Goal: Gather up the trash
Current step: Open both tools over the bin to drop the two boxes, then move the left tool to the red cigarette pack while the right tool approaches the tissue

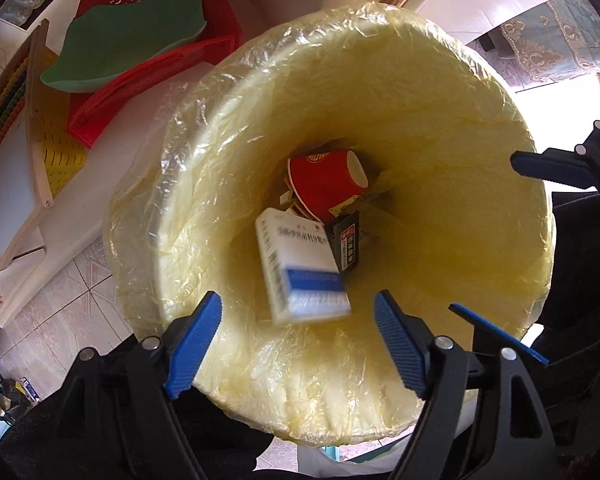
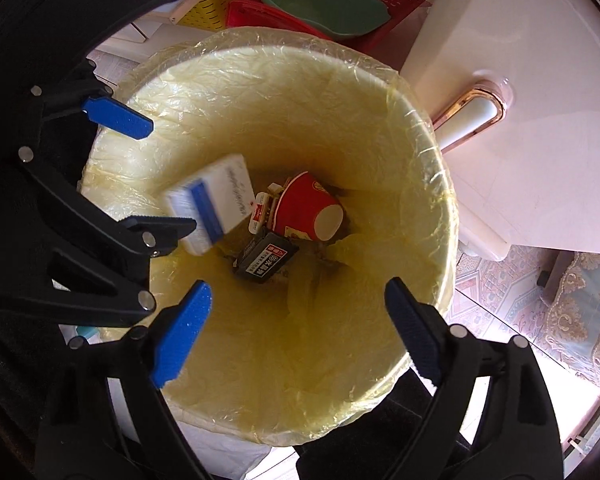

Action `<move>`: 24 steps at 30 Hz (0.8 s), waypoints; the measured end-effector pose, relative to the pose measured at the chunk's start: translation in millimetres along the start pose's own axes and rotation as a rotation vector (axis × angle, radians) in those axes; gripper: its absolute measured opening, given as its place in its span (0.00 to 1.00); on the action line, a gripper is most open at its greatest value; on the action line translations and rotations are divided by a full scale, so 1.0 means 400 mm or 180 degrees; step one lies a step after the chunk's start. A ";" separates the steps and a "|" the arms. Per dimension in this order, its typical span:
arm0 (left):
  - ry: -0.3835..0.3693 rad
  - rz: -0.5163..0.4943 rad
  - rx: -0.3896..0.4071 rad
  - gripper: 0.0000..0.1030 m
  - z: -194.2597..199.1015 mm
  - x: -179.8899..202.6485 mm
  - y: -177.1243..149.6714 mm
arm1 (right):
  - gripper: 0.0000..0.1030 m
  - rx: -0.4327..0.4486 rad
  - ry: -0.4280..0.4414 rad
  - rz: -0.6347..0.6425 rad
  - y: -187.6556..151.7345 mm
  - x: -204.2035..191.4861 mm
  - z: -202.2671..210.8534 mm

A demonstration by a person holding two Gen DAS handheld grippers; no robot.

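Tiled floor (image 1: pixel 60 304) underfoot, with a white cabinet (image 2: pixel 540 80) just beside a lined trash bin (image 1: pixel 440 92) and red baskets (image 1: pixel 204 12) stacked past its far rim.

Both grippers poised over the bin's open mouth. Left gripper (image 1: pixel 298 340) with jaws spread wide, clamped on nothing. Right gripper (image 2: pixel 298 332) likewise wide apart and empty.

White box with a blue band (image 1: pixel 302 266) directly ahead of the left gripper, between and just beyond its fingers, blurred and touching neither pad; apparently in mid-fall, long axis running down into the bin. Nearer the left gripper than the right; in the right wrist view, close to the bin's left wall.

Lower down on the bin's bottom: red paper cup (image 1: pixel 326 182) on its side, small black box (image 1: pixel 346 246) beside it, assorted wrappers beneath.

Nothing between the white box and the bottom except that litter. Drop seemingly done for this item; both grippers free for further trash elsewhere.
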State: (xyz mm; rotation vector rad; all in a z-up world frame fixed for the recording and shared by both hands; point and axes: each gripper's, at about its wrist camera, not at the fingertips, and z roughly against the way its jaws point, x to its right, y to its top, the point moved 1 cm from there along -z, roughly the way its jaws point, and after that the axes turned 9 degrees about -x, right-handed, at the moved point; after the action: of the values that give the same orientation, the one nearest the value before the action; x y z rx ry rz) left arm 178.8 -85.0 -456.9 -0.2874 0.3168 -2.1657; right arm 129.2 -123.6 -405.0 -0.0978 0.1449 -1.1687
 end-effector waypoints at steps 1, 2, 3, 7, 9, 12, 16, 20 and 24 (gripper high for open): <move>-0.0018 -0.0002 0.0002 0.75 0.001 0.002 0.000 | 0.84 -0.0006 0.0008 -0.0009 0.000 0.000 -0.002; -0.0052 0.0003 0.0003 0.76 0.003 0.001 -0.001 | 0.84 -0.0008 0.0008 -0.0024 0.000 0.002 -0.003; -0.0060 0.0016 0.0006 0.77 0.006 0.001 -0.001 | 0.84 -0.0010 0.0011 -0.0036 -0.002 0.004 -0.003; -0.0020 0.0027 0.0031 0.78 0.015 -0.005 -0.006 | 0.84 0.0006 0.0016 -0.0054 -0.009 0.011 0.008; 0.0004 0.0030 0.0052 0.78 0.019 -0.002 -0.010 | 0.84 0.0021 0.0007 -0.0053 -0.009 0.013 0.013; 0.0070 0.0018 0.0086 0.78 0.035 0.003 -0.023 | 0.84 0.0041 -0.0001 -0.0054 -0.016 0.007 0.027; 0.0123 -0.0005 0.0186 0.78 0.073 0.008 -0.051 | 0.84 0.0143 0.0024 -0.0078 -0.028 0.000 0.065; 0.0205 -0.0019 0.0293 0.78 0.138 0.016 -0.098 | 0.84 0.0280 0.0066 -0.0104 -0.058 -0.011 0.134; 0.0267 -0.0139 0.0448 0.78 0.246 0.033 -0.163 | 0.84 0.0458 0.0042 -0.0087 -0.086 -0.023 0.237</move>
State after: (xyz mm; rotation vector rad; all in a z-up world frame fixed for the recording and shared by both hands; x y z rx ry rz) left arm 153.4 -71.1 -341.8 -0.1254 0.2055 -2.2345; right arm 110.0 -128.5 -305.8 0.0350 0.0710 -1.2038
